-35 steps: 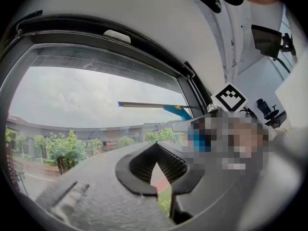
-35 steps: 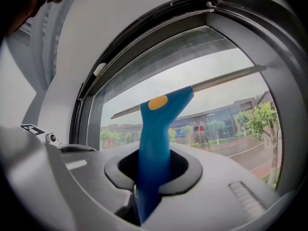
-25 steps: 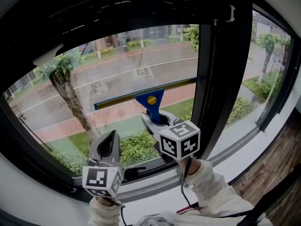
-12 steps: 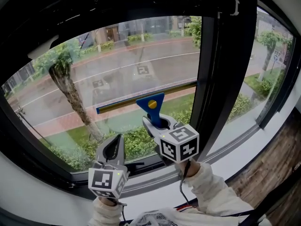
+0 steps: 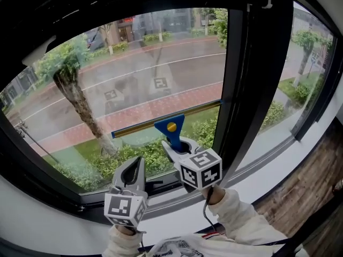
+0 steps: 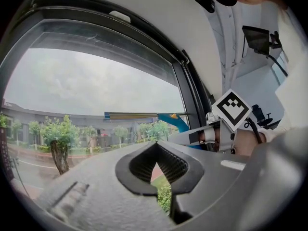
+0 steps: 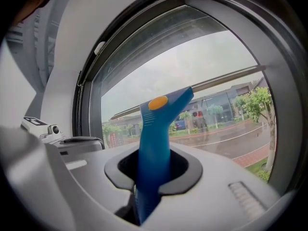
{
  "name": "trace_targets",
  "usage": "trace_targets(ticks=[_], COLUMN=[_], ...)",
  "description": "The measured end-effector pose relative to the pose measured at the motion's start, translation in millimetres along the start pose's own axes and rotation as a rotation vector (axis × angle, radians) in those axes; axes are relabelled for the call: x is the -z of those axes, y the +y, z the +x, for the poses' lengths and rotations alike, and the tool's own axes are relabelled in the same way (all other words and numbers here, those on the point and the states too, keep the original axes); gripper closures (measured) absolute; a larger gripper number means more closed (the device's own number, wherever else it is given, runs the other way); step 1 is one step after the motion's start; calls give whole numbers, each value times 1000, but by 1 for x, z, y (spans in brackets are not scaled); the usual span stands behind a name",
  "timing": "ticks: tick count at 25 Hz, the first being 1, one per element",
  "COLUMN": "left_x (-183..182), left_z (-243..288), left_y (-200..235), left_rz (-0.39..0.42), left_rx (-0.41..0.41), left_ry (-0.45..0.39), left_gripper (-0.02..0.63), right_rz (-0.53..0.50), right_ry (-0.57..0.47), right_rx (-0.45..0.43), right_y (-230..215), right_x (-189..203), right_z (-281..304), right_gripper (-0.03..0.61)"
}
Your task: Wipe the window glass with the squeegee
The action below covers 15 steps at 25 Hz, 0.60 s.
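No words, numbers or brand names can be read anywhere. The nearest things to signs are black-and-white square code patterns (machine markers, not lettering). They are printed on the faces of the left cube, which sits on the left gripper, and the right cube, which sits on the right gripper. Two faint reflections of such patterns show in the window glass, above the blue squeegee. In the right gripper view, small red panels on a building front across the road are too small to read.
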<state>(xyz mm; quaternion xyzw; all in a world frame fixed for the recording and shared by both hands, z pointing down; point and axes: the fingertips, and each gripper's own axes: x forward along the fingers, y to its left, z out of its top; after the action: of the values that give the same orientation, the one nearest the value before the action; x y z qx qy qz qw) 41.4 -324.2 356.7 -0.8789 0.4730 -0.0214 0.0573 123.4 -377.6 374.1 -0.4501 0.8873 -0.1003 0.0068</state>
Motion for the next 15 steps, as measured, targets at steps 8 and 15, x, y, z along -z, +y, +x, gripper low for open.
trace_targets(ticks=[8,15], left_x=[15,25], left_z=[2,3], left_y=[0,-1], left_rz=[-1,-1], left_rx=[-1,-2], left_ry=[23,44], left_gripper=[614,614], right_rz=[35,46], right_ry=[33,51], right_rx=[6,12], right_y=[-5,-9], right_x=[30,50], right_z=[1,1], right_gripper=[499,499])
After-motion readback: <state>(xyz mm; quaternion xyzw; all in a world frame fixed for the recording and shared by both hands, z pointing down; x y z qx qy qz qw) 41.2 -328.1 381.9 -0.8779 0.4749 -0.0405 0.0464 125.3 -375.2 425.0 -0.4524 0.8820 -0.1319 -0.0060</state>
